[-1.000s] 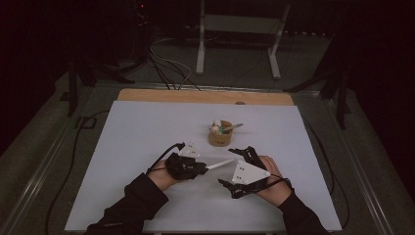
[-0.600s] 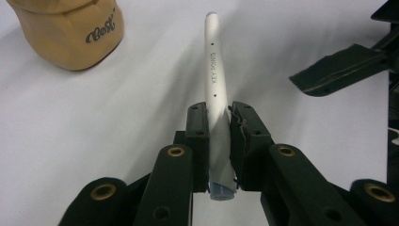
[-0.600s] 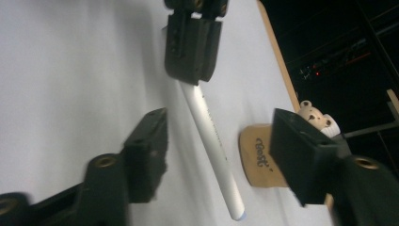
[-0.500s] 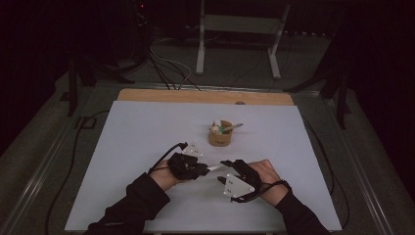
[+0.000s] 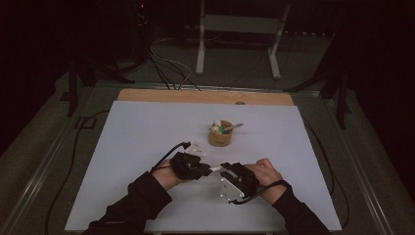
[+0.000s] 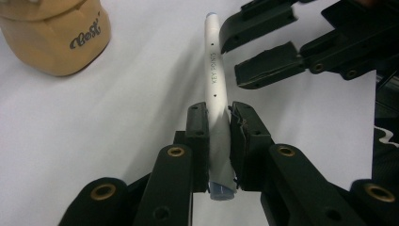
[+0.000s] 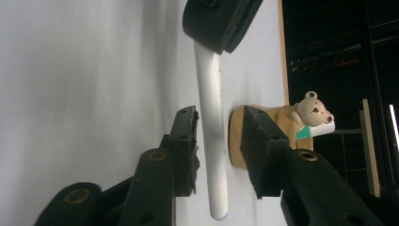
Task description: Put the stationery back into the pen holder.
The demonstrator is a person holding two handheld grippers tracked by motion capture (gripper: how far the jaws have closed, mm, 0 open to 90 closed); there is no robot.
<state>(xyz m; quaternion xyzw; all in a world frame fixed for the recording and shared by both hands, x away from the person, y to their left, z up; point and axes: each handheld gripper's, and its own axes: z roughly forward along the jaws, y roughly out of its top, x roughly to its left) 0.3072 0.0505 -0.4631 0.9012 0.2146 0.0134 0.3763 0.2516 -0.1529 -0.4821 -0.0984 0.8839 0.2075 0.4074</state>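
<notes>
A white pen (image 6: 214,61) marked "KEY POINTS" is held level above the white table, with my left gripper (image 6: 219,113) shut on one end. My right gripper (image 7: 219,117) faces the left gripper (image 7: 216,23) and straddles the pen's (image 7: 211,84) other end. Its jaws have just been closing with the pen between them. One pad lies against the pen and a gap shows at the other. In the high view the pen (image 5: 215,169) bridges the left gripper (image 5: 203,171) and the right gripper (image 5: 226,169) near the table's front.
A small wooden cup (image 5: 220,138) with a toy bear (image 7: 313,110) and a pen in it stands just behind the hands at the table's (image 5: 137,132) middle. A wooden strip (image 5: 195,96) edges the far side. Cables trail off to the left.
My right gripper has dropped and slid left onto the pen's free end, and its jaws have narrowed around it. The left gripper has kept still with the pen.
</notes>
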